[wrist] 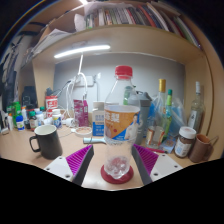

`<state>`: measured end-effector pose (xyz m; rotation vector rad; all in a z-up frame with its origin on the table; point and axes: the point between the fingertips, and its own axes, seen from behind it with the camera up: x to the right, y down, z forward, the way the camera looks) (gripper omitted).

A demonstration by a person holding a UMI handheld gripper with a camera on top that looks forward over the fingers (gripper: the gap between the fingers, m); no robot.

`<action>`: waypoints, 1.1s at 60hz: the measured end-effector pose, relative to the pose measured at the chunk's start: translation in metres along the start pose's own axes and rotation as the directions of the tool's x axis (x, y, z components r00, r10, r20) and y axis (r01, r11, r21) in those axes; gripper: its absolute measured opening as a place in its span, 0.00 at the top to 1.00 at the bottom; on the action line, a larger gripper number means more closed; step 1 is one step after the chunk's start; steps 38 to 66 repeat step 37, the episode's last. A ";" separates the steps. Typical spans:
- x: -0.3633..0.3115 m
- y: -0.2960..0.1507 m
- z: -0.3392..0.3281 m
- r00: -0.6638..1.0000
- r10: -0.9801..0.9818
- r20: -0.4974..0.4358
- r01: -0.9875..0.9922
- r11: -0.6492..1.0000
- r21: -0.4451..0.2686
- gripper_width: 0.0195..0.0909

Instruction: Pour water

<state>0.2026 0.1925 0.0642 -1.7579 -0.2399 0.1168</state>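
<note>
Holding the upright clear plastic bottle with red cap (119, 125) between clenched pads, my hand-held gripper (117, 163) has the dark mug (46, 141) just left on the bench (20, 152).

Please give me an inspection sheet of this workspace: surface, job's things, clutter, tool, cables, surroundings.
Surface: wooden desk, crowded along the back.
Job's things: clear plastic bottle with red cap and orange-blue label, upright between the fingers; whether the pads press it cannot be told. Black mug beside it.
Clutter: many small bottles and jars behind, a brown jar among them.
Tool: tool with magenta pads at either side of the bottle.
Cables: nothing seen.
Surroundings: bookshelf above, strip light beneath it.
</note>
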 end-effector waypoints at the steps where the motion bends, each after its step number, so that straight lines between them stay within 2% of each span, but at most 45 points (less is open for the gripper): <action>1: 0.000 -0.001 -0.005 1.000 0.002 -0.001 -0.002 1.000 0.007 0.11; 10: -0.002 -0.007 -0.066 0.999 0.044 0.003 -0.045 0.997 0.058 0.11; 26: -0.014 0.007 -0.191 1.000 0.008 0.013 -0.008 0.998 0.056 0.11; 36: -0.016 0.018 -0.243 0.998 0.058 0.039 -0.059 0.997 0.041 0.11; 66: -0.016 0.019 -0.247 0.997 0.062 0.042 -0.064 0.997 0.040 0.11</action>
